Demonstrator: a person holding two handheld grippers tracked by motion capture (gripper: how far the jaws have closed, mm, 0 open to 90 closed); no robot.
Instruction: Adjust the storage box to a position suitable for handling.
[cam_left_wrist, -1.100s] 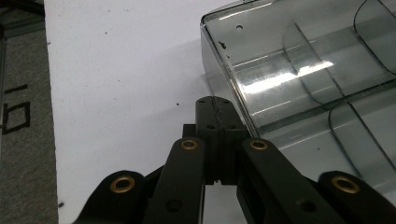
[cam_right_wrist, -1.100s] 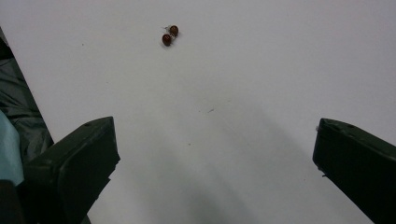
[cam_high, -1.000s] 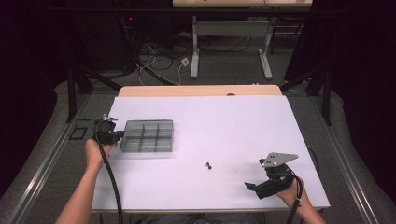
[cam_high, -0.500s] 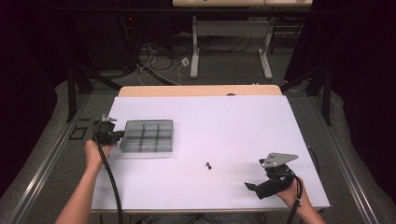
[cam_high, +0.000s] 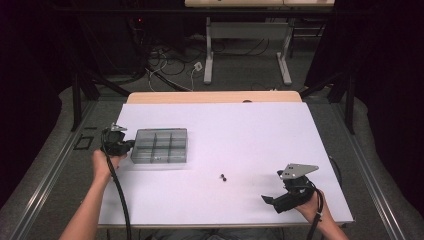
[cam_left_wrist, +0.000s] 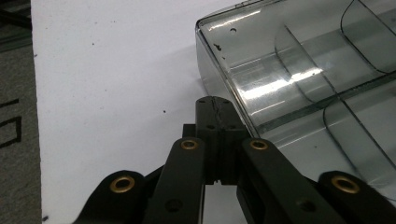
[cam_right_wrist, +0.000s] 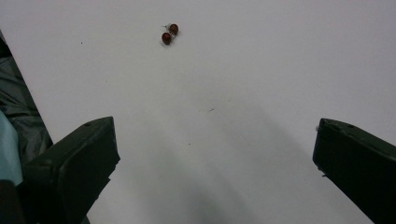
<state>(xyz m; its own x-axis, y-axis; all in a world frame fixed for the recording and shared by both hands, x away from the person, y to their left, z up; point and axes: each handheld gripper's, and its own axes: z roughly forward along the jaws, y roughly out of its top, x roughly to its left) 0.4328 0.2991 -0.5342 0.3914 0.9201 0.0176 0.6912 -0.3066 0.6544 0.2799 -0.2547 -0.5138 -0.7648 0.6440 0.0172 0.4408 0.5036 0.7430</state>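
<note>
A clear grey plastic box (cam_high: 160, 146) with several compartments lies at the left of the white table (cam_high: 260, 130). My left gripper (cam_high: 131, 145) is shut, and its joined tips (cam_left_wrist: 215, 109) rest against the box's (cam_left_wrist: 303, 84) near left wall with nothing between them. Two small dark red beads (cam_high: 223, 177) lie together near the table's middle front. My right gripper (cam_high: 267, 201) lies low at the front right, pointing left toward them. In the right gripper view, its jaws (cam_right_wrist: 215, 140) stand wide open and empty, with the beads (cam_right_wrist: 170, 33) well ahead.
A wooden strip (cam_high: 215, 97) runs along the table's far edge. Beyond it stand white desk legs (cam_high: 209, 60) amid loose cables (cam_high: 170, 65) on the floor. Grey carpet (cam_high: 55, 165) borders the table on both sides. A black cable (cam_high: 119, 195) trails from the left gripper.
</note>
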